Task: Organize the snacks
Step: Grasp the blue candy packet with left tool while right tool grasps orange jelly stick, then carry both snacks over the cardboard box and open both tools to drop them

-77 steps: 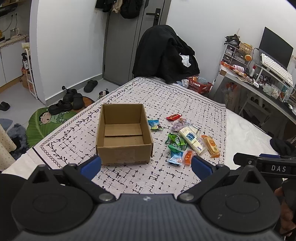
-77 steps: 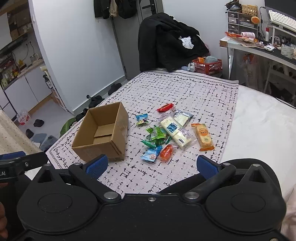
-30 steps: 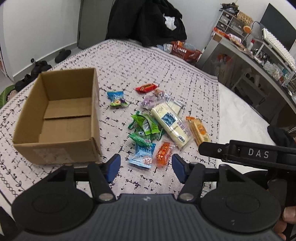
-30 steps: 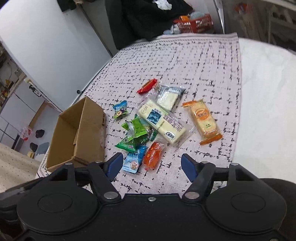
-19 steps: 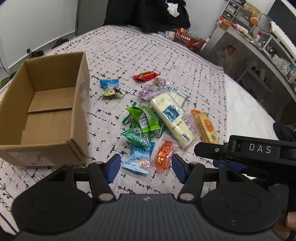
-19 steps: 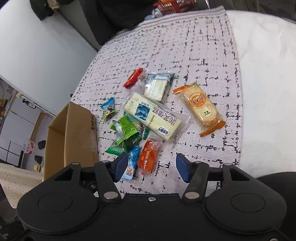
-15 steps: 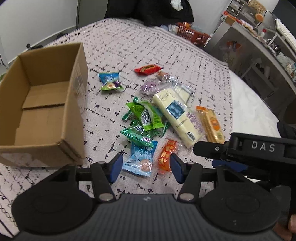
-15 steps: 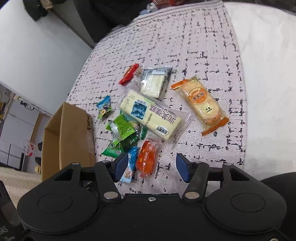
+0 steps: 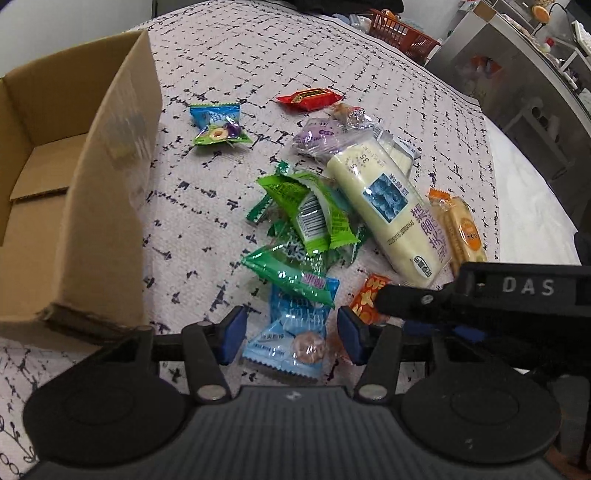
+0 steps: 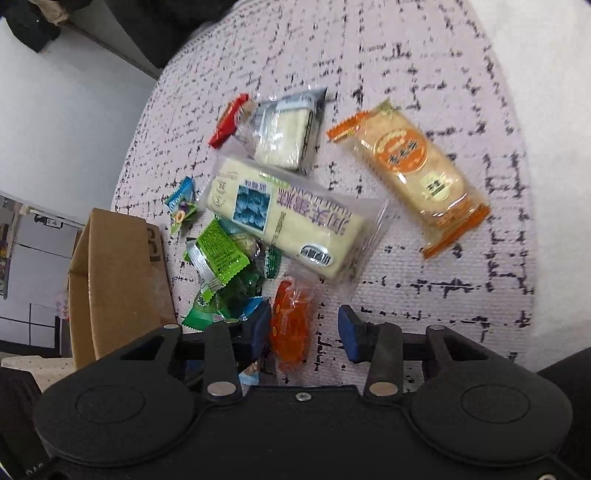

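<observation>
A bed is covered by a pale cloth printed with broken black lines, and bare white bedding is seen beyond its edge. A red plastic basket is set past the far end, beside grey furniture. A white wall is seen at the left.

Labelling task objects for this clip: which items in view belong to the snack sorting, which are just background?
Job:
- open brown cardboard box
- light blue candy packet
- small orange packet
- green foil packets
- long cream biscuit pack
- orange-ended cracker pack

Background:
- red plastic basket
- grey desk
</observation>
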Motion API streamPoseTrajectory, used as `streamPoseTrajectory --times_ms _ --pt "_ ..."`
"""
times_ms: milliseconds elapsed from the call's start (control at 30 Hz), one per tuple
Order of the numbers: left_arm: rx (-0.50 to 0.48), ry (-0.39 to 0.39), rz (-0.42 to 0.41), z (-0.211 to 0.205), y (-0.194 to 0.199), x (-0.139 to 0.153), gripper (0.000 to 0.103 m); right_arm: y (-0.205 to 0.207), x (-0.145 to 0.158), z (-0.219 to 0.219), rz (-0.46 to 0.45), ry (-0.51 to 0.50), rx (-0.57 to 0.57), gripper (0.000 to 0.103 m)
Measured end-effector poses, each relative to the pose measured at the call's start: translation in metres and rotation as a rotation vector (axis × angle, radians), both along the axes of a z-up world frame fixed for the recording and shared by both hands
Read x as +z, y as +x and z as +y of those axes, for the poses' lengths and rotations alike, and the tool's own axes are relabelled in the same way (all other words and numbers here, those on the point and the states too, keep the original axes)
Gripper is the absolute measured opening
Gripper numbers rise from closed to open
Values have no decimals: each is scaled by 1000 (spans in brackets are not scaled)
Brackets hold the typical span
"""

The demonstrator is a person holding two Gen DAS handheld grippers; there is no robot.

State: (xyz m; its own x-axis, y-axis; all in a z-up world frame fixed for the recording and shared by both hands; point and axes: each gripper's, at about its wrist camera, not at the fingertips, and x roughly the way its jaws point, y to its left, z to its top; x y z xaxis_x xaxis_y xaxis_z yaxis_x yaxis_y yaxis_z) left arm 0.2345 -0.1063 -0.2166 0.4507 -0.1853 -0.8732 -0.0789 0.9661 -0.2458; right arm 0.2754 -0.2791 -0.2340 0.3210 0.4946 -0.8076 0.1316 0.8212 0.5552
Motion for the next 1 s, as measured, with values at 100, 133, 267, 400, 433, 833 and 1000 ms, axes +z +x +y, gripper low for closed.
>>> streamPoseTrajectory --times_ms 100,133,267,400,433,833,1000 --pt "1 8 -2 -1 2 -1 51 5 -6 4 13 15 -1 41" --pt "2 11 -2 -1 2 -2 48 5 -7 5 13 18 0 39" --pt "-15 13 12 -3 5 -2 32 7 -11 8 9 25 4 25" --pt "-22 0 13 -5 3 0 26 6 -7 9 -8 17 9 23" --pt "-20 -2 11 -5 2 1 26 5 -6 9 -10 16 6 22" --pt "-1 -33 -68 -5 -21 33 26 -12 34 4 -113 -42 -14 20" --pt "22 -69 -142 0 -30 58 26 -20 58 -7 -169 -59 -30 20"
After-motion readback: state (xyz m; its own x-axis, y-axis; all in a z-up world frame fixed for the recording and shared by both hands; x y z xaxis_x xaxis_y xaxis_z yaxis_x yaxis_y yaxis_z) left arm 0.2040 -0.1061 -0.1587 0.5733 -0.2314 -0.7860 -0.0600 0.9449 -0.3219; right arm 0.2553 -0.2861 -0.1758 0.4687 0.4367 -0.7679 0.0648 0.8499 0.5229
